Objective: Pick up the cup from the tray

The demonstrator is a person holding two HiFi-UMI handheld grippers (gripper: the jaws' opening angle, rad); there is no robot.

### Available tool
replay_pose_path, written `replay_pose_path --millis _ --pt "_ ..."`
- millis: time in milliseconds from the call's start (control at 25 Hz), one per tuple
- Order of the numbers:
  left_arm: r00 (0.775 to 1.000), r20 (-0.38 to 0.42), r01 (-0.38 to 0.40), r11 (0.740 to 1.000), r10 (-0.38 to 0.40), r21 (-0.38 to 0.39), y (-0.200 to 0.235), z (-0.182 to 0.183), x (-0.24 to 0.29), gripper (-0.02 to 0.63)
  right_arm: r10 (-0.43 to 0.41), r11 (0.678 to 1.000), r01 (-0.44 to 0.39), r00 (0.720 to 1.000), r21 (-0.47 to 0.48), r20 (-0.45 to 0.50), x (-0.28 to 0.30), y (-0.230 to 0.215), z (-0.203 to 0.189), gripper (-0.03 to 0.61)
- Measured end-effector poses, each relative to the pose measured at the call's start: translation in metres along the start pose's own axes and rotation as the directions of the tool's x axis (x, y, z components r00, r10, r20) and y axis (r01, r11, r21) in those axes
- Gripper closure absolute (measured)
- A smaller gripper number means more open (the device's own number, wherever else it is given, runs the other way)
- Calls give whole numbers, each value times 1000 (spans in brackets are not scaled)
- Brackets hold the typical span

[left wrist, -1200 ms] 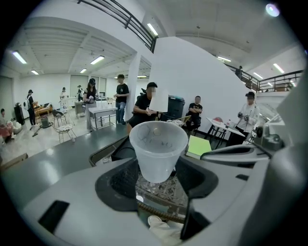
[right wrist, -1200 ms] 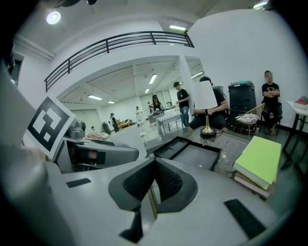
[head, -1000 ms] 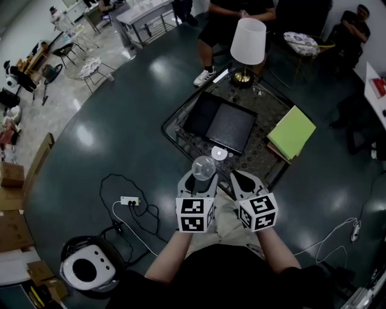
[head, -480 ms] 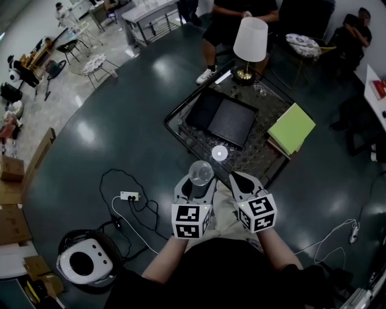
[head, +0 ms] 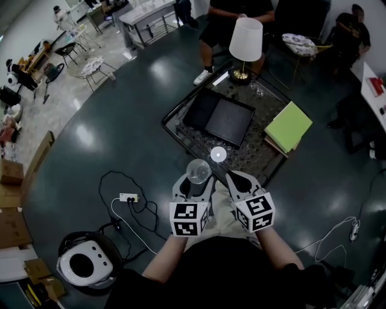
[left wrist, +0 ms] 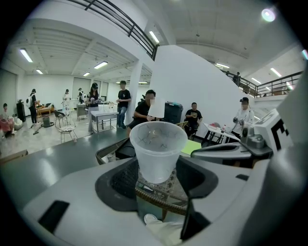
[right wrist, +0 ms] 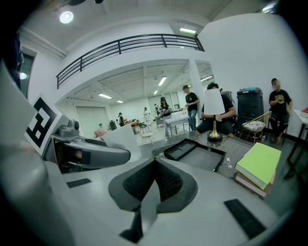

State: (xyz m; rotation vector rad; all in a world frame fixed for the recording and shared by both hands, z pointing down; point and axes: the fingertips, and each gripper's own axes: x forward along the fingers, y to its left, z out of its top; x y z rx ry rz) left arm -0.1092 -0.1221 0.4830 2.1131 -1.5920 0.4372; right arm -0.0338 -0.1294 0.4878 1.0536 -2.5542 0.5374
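Left gripper view shows the left gripper (left wrist: 157, 178) with its jaws pinching the clear cup (left wrist: 158, 149) upright by its lower wall. At 3 o'clock, just beside it, the right gripper (head: 236, 180) has its jaws pressed together, empty. Farther out at 12 o'clock, the black tray (head: 220, 119) lies on the glass surface (head: 257, 154), well apart from the cup.

Large indoor hall: mezzanine railing (right wrist: 130, 42), worktable (head: 146, 12), people (left wrist: 123, 98) about.

Tray (head: 218, 119) on table (head: 256, 154), lamp (head: 246, 40) behind
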Motion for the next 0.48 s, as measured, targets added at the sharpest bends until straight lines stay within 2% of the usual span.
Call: replay_pose_path --millis 480 --pt "1000 9 1 1000 -1 -11 4 4 6 360 -11 1000 11 1000 -8 -1 2 -2 3 568"
